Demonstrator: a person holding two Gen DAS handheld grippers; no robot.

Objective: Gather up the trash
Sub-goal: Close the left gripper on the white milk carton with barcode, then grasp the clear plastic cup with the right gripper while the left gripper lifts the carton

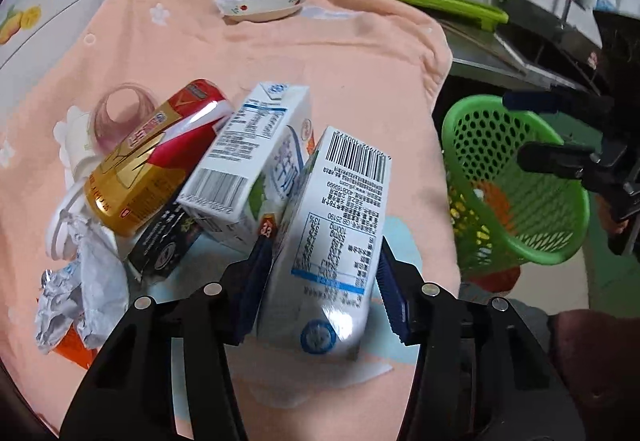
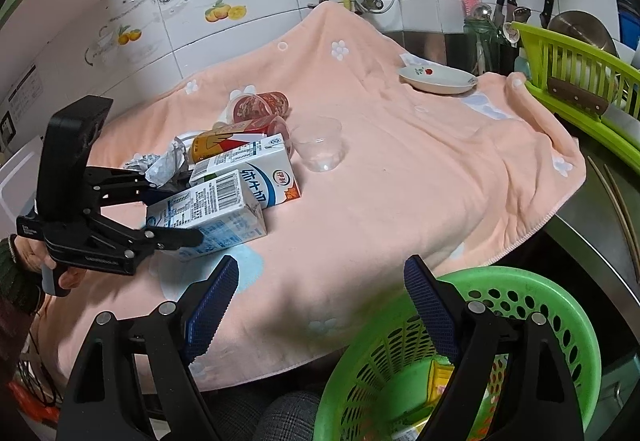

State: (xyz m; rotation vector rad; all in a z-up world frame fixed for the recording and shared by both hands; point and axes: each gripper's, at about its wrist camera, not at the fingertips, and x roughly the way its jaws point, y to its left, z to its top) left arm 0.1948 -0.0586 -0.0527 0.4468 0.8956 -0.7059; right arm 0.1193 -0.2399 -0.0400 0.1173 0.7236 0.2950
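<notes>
My left gripper (image 1: 320, 281) is shut on a white milk carton (image 1: 336, 225), also seen in the right wrist view (image 2: 212, 213), where the left gripper (image 2: 176, 217) clamps it just above the peach cloth (image 2: 400, 201). A second milk carton (image 1: 248, 165) (image 2: 256, 169), a red-gold can (image 1: 148, 161) (image 2: 224, 141), crumpled foil (image 1: 80, 289) and plastic cups (image 2: 320, 145) lie beside it. My right gripper (image 2: 320, 305) is open and empty, held over the rim of the green basket (image 2: 460, 361) (image 1: 516, 181), which holds some wrappers.
A small plate (image 2: 436, 79) sits at the cloth's far edge. A green dish rack (image 2: 580, 81) with a knife, utensil holder and steel sink counter (image 2: 600, 209) lie to the right. Tiled wall stands behind.
</notes>
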